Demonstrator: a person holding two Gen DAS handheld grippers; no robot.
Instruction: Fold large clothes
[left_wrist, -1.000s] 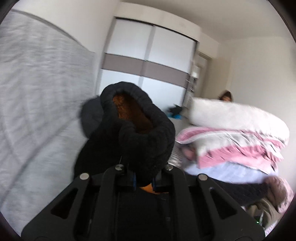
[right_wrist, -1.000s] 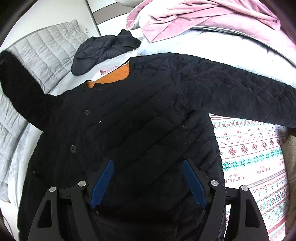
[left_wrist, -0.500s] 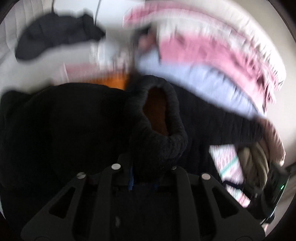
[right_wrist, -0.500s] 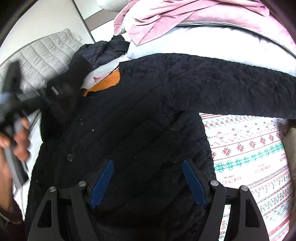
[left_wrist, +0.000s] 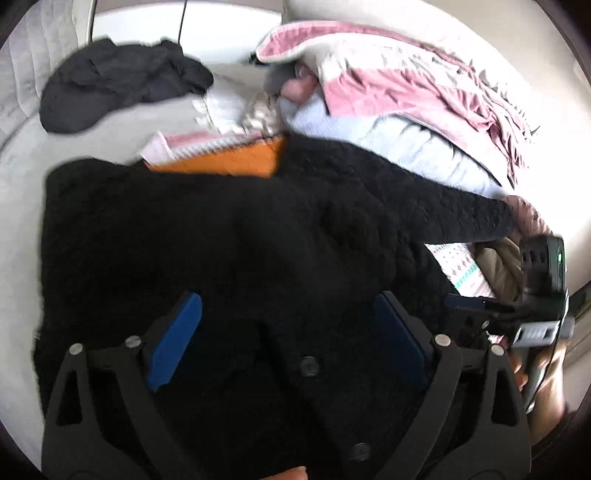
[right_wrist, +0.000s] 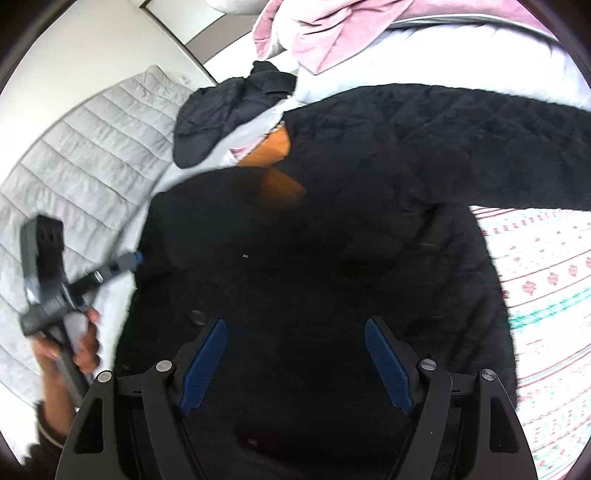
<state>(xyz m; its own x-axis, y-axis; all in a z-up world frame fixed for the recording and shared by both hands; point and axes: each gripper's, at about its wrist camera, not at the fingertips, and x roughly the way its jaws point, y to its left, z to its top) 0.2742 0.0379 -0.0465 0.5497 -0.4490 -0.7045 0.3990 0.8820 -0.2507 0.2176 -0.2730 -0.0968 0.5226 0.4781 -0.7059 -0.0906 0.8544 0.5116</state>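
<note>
Both tools (left (left_wrist: 288, 339), right (right_wrist: 295, 362)) spread wide over jacket (right_wrist: 332, 258).

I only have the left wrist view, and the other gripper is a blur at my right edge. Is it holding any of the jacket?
Observer: No. The right gripper is open over the lower front of the black jacket, with nothing between its fingers.
Operator: Where does my own gripper sit relative to the jacket?
Observer: The right wrist view shows the left gripper with its tip at the jacket's side edge, next to the grey quilted cover.
</note>
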